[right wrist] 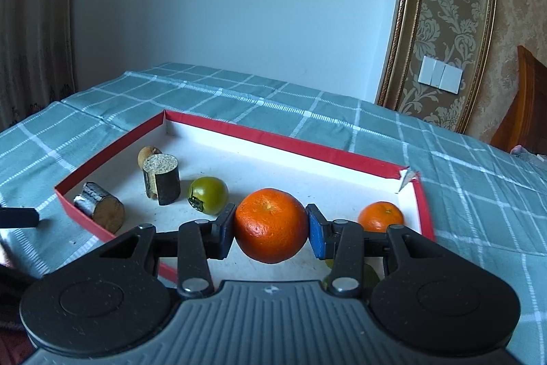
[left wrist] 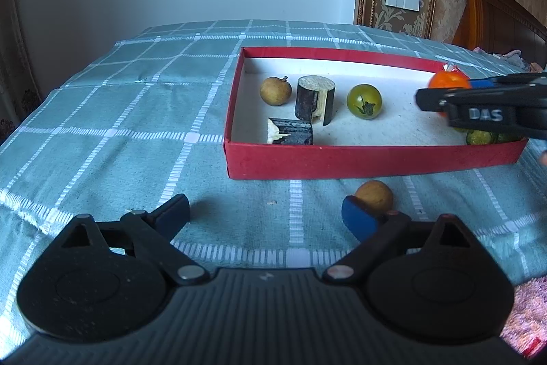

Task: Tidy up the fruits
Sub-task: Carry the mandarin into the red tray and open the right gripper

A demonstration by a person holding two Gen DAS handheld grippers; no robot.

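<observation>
A red box (left wrist: 342,161) with a white floor lies on the checked cloth. In it are a brown longan (left wrist: 275,90), two dark cut stalk pieces (left wrist: 314,100), a green tomato (left wrist: 364,101) and a small orange (right wrist: 380,216). My right gripper (right wrist: 271,225) is shut on a bigger orange (right wrist: 271,224) and holds it over the box's near right part; it also shows in the left wrist view (left wrist: 444,81). My left gripper (left wrist: 265,211) is open above the cloth in front of the box. A second longan (left wrist: 374,196) lies on the cloth by its right finger.
The teal checked cloth (left wrist: 136,125) covers the table. Green fruit (left wrist: 485,136) lies in the box's near right corner, partly hidden by the right gripper. A wall, light switches (right wrist: 439,78) and a wooden headboard (left wrist: 495,19) stand behind.
</observation>
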